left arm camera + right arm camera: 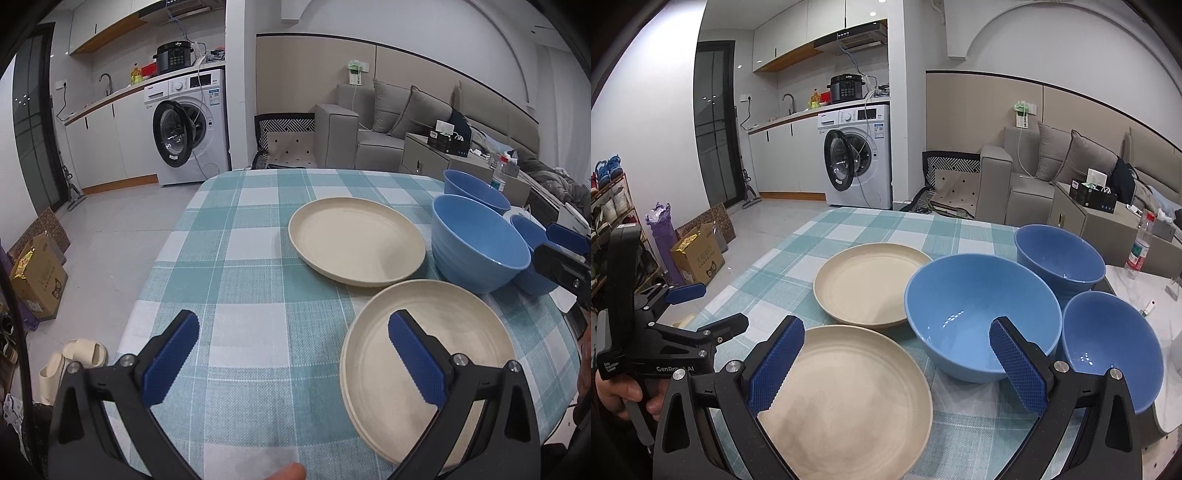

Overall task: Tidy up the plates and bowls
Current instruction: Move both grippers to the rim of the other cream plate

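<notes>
Checked-cloth bench (229,258): two cream plates (356,245), three blue bowls (982,314), apparently unstacked. Left claw (291,358) released, empty; right claw (897,365) released, empty.

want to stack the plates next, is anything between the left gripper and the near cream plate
Nothing visible. The left gripper is open over bare tablecloth, with the near plate right beside its right finger. The far plate lies empty too.

free: bare tablecloth (229,266) left of plates | blocked: right side, crowded blue bowls (979,314)
</notes>
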`<state>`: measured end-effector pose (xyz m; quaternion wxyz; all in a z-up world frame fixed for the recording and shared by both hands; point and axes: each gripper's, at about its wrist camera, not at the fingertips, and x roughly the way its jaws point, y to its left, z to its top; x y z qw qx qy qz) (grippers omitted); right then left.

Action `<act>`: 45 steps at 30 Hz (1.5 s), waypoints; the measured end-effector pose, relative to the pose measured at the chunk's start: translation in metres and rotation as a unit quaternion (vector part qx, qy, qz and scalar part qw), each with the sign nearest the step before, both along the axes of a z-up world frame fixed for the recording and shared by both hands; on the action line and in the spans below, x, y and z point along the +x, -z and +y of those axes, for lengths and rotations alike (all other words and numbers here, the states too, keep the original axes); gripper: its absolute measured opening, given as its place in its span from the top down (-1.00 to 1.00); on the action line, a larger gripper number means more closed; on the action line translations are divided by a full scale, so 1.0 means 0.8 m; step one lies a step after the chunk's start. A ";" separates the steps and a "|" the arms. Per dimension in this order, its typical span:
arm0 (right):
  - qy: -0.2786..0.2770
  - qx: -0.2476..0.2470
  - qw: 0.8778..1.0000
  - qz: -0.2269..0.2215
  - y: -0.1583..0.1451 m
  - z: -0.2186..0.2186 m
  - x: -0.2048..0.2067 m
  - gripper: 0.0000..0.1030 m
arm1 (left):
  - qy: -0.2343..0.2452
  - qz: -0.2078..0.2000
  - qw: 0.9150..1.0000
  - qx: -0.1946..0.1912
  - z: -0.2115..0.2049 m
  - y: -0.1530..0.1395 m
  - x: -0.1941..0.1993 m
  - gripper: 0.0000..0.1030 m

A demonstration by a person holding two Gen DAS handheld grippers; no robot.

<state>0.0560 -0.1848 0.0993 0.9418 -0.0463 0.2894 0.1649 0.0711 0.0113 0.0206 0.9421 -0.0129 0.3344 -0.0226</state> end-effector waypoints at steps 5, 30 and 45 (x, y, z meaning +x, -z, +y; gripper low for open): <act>0.003 0.004 1.000 0.008 0.004 -0.003 0.014 -0.99 | 0.002 0.005 1.000 0.004 -0.005 0.000 0.020 -1.00; 0.035 0.020 0.998 0.044 0.031 -0.032 0.047 -0.99 | -0.030 0.074 0.997 0.005 -0.017 0.036 0.148 -1.00; 0.047 0.024 0.997 0.057 0.039 -0.041 0.055 -0.99 | -0.037 0.104 0.994 0.026 -0.026 0.054 0.181 -1.00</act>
